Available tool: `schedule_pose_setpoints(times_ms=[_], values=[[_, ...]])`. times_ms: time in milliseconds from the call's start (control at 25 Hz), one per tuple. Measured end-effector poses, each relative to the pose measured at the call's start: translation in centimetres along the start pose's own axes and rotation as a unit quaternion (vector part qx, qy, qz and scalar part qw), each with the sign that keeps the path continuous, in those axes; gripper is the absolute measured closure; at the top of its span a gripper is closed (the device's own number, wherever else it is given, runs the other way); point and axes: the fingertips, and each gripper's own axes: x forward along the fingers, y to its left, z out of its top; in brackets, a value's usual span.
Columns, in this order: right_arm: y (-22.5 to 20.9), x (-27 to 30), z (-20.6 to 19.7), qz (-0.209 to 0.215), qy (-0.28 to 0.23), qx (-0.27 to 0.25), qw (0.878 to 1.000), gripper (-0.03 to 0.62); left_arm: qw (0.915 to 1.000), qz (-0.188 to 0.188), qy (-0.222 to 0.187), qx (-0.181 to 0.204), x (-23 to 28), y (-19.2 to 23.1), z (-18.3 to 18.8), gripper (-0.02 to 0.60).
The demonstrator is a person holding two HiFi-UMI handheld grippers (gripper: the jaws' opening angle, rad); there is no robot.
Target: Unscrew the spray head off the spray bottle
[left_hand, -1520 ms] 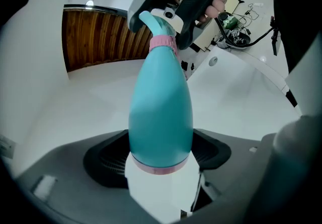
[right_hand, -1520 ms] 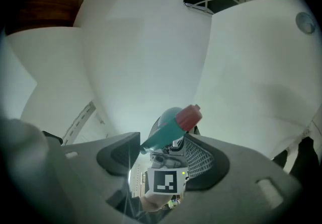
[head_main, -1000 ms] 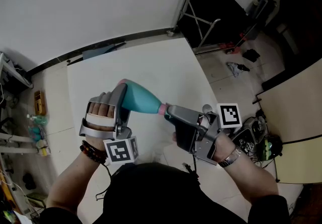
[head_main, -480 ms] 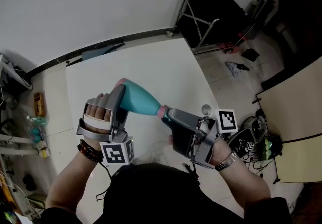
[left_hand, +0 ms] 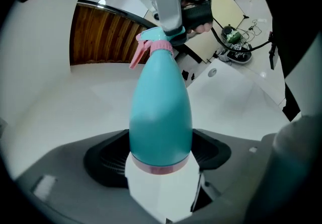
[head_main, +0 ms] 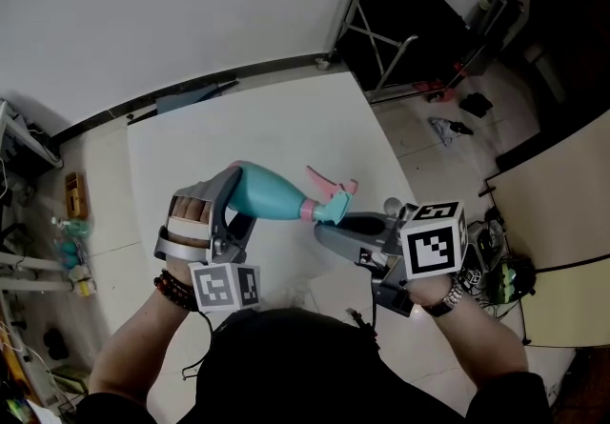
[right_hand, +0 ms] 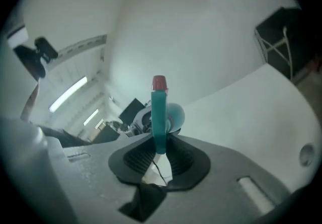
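A teal spray bottle [head_main: 272,193] is held level above the white table [head_main: 276,122]. My left gripper [head_main: 229,198] is shut on its wide base end; in the left gripper view the bottle [left_hand: 161,112] fills the gap between the jaws. Its teal spray head [head_main: 331,199], with a pink trigger and pink collar, points right. My right gripper [head_main: 335,220] is closing on that spray head. In the right gripper view the spray head [right_hand: 159,112] stands edge-on between the black pads [right_hand: 135,160], which press its sides, with the bottle [right_hand: 176,116] behind it.
A black folding stand [head_main: 396,31] sits past the table's far right corner. Cables and small gear [head_main: 481,255] lie on the floor at the right. A shelf with clutter [head_main: 67,222] is at the left.
My right gripper has rolled so its marker cube faces up, and its jaws have narrowed onto the spray head. The pink trigger now shows above the table. The left gripper holds steady.
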Motion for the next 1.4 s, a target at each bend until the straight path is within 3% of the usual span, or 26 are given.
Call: schedule_pose_setpoints(times_ms=[160, 520, 680, 720, 800, 880, 960, 1040, 1080, 1200, 1400], values=[[-0.2, 0.1, -0.4, -0.049, 0.042, -0.109, 0.992, 0.536, 1.0000, -0.004, -0.004, -0.004, -0.2, -0.4, 0.2, 0.179], [0.3, 0.6, 0.4, -0.064, 0.055, -0.205, 0.975, 0.479, 0.9995, -0.030, -0.007, -0.005, -0.5, -1.6, 0.7, 0.179], [0.4, 0.7, 0.1, -0.090, 0.080, -0.275, 0.954, 0.477, 0.9979, -0.060, -0.008, -0.023, -0.6, -2.6, 1.0, 0.179], [0.4, 0.7, -0.1, -0.098, 0.091, -0.307, 0.942, 0.477, 0.9967, -0.075, -0.010, -0.028, -0.6, -2.9, 1.0, 0.179], [0.6, 0.9, -0.5, -0.112, 0.116, -0.391, 0.906, 0.477, 0.9927, -0.112, -0.015, -0.041, -0.5, -3.9, 1.0, 0.179], [1.1, 1.0, -1.0, -0.120, 0.141, -0.485, 0.855, 0.477, 0.9855, -0.157, -0.022, -0.060, -0.6, -4.9, 1.1, 0.179], [1.4, 0.7, -1.8, -0.127, 0.172, -0.570, 0.793, 0.477, 0.9762, -0.202, -0.030, -0.073, -1.0, -6.1, 1.5, 0.178], [1.5, 0.2, -2.9, -0.124, 0.197, -0.630, 0.741, 0.477, 0.9668, -0.240, -0.039, -0.080, -1.4, -7.3, 2.1, 0.178], [1.4, 0.1, -3.4, -0.119, 0.206, -0.648, 0.723, 0.477, 0.9627, -0.255, -0.044, -0.080, -1.5, -7.8, 2.3, 0.178], [1.3, -0.2, -4.6, -0.103, 0.231, -0.681, 0.687, 0.477, 0.9514, -0.292, -0.055, -0.081, -2.0, -9.1, 2.6, 0.178], [1.0, -0.7, -5.9, -0.095, 0.266, -0.735, 0.616, 0.477, 0.9318, -0.352, -0.051, -0.074, -2.7, -11.0, 2.0, 0.178]])
